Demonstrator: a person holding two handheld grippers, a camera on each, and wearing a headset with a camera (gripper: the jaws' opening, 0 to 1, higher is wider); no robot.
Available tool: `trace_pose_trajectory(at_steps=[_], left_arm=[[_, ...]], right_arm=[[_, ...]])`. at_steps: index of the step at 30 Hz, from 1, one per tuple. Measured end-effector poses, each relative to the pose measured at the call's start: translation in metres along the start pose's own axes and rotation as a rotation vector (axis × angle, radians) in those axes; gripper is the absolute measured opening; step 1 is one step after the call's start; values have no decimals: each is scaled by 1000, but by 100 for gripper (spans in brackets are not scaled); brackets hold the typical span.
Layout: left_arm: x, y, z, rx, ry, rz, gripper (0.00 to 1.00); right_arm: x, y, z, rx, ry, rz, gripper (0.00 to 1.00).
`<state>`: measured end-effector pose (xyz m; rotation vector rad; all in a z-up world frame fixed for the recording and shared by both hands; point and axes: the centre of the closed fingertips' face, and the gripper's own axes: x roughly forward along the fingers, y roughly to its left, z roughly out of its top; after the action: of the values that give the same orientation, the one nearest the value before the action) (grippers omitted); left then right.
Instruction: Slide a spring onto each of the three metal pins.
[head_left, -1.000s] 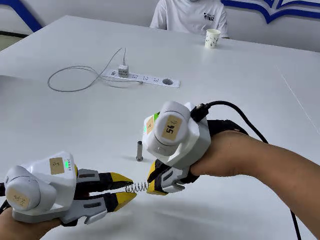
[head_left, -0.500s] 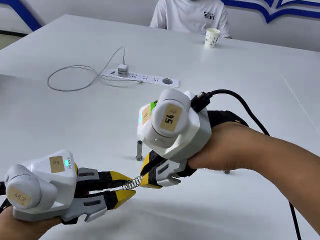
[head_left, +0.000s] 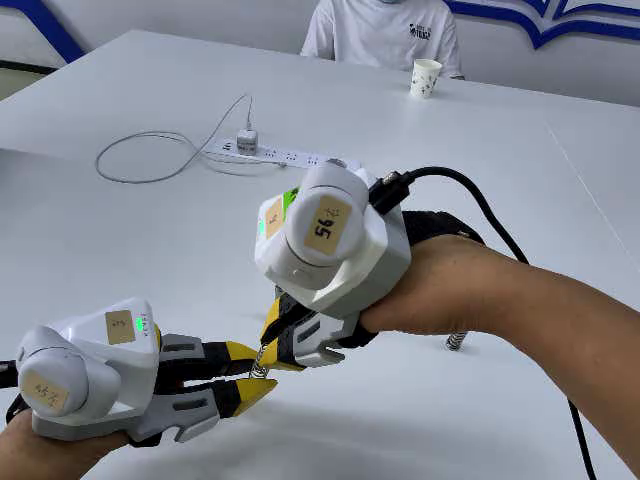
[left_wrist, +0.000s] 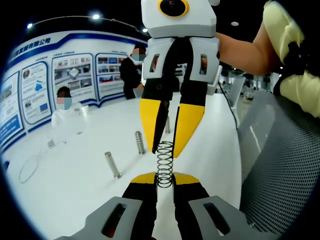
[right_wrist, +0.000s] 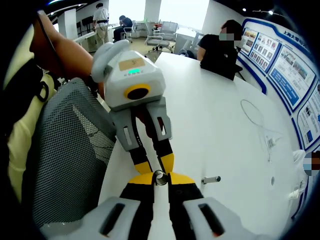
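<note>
My left claw (head_left: 250, 372) is low on the left in the head view. It is clenched on one end of a spring (head_left: 259, 363). My right claw (head_left: 268, 344) comes in from the upper right. Its yellow tips pinch the other end of the same spring. So both claws are grasping this one spring, and it hangs in the air between them, just above the white surface (head_left: 120, 250).

In the left gripper view the spring stands straight up out of my left claw's tips. The right claw points down at it from the top, with one tip on each side of the top coil. In the right gripper view I look along the spring and see its end as a small ring, held tight between the right claw's tips.

The spring is apart from the pins. In the left gripper view a bare pin (left_wrist: 112, 165) stands upright on the surface, to the left of the spring. Past it stands a far pin (left_wrist: 139, 142) with coils around it. In the head view a small coil (head_left: 455, 341) stands on the surface, right beside my arm (head_left: 500, 310). I cannot tell if it is the one on the far pin.

Farther back on the surface lie a power strip (head_left: 280, 156) and a thin cable (head_left: 150, 160). A paper cup (head_left: 425, 77) stands near a person (head_left: 380, 30) who sits at the far side.
</note>
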<state>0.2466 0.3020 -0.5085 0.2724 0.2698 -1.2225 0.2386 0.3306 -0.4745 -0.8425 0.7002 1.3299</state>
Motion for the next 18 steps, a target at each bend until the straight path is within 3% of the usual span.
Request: trace_pose_trajectory(at_steps=[18], left_arm=[[3,-2,3,-12,-9,-7,14]], right_arm=[[-1,0,-3,-3,14,3,11]])
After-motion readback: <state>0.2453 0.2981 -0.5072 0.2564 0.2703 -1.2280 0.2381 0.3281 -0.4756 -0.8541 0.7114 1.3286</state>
